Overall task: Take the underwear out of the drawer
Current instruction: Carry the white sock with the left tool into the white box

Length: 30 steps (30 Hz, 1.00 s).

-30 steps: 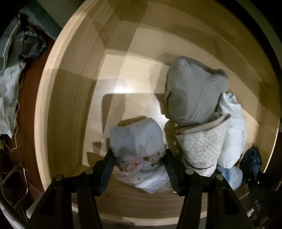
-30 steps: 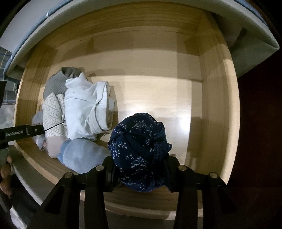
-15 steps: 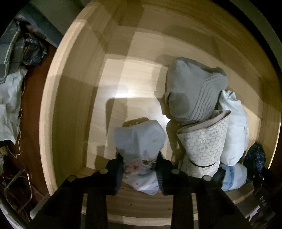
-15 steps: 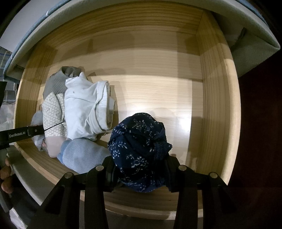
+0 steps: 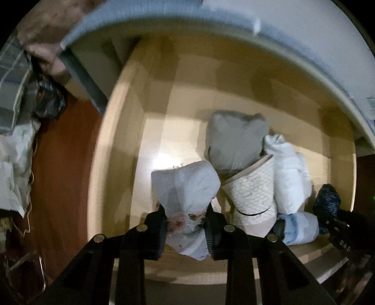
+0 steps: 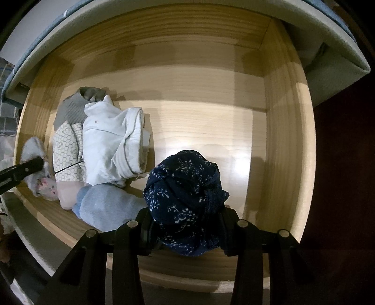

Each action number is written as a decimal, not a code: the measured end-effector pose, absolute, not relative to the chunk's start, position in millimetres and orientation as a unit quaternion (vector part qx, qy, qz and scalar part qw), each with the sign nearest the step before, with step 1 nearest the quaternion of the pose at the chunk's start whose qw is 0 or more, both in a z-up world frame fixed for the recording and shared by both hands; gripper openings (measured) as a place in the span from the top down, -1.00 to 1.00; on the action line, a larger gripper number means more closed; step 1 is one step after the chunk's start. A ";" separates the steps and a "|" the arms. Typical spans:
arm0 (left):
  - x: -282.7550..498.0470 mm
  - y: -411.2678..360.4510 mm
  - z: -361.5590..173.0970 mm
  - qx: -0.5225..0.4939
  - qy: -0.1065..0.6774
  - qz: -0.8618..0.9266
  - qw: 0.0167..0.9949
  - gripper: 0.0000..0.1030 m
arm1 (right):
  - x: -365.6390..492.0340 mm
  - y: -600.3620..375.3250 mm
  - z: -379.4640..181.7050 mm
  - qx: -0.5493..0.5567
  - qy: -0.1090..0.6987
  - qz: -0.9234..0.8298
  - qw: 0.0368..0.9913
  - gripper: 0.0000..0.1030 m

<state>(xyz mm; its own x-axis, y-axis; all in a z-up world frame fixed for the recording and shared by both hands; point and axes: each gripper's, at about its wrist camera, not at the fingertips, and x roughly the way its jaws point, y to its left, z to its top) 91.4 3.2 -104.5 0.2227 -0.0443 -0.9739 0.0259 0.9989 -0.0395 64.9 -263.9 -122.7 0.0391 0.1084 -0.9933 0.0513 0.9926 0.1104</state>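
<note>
An open wooden drawer (image 5: 112, 164) (image 6: 281, 140) holds rolled underwear. My left gripper (image 5: 186, 225) is shut on a pale grey-blue roll with a pink floral edge (image 5: 185, 187), lifted off the drawer floor; it also shows in the right wrist view (image 6: 37, 173). My right gripper (image 6: 185, 225) is shut on a navy floral roll (image 6: 185, 199), near the drawer's front wall. Between them lie a grey roll (image 5: 234, 143), a white honeycomb-print roll (image 5: 253, 197), a white roll (image 6: 112, 145) and a light blue roll (image 6: 105, 208).
A grey-blue cabinet front (image 5: 187, 14) overhangs the drawer's back. Left of the drawer is reddish-brown floor (image 5: 61, 164) with white cloth (image 5: 14, 169) and dark clutter (image 5: 46, 101). The right half of the drawer floor (image 6: 211, 122) is bare wood.
My left gripper closed on the pale grey-blue roll and has pulled up and back with it, blurring the view. My right gripper holds the navy roll almost still.
</note>
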 end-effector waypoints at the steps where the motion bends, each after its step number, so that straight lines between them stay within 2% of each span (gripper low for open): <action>1: 88.8 3.4 -98.8 -0.003 0.613 -0.024 0.790 0.48 | 64.9 -263.0 -123.1 0.056 0.693 0.019 0.719 0.25; 19: 22.1 8.3 53.7 0.059 0.382 -0.083 0.918 0.48 | 65.3 -261.0 -119.9 0.041 0.692 0.012 0.720 0.24; 30: 34.1 2.9 146.7 0.061 0.274 -0.100 0.955 0.48 | 66.2 -260.2 -120.9 0.040 0.692 0.012 0.721 0.24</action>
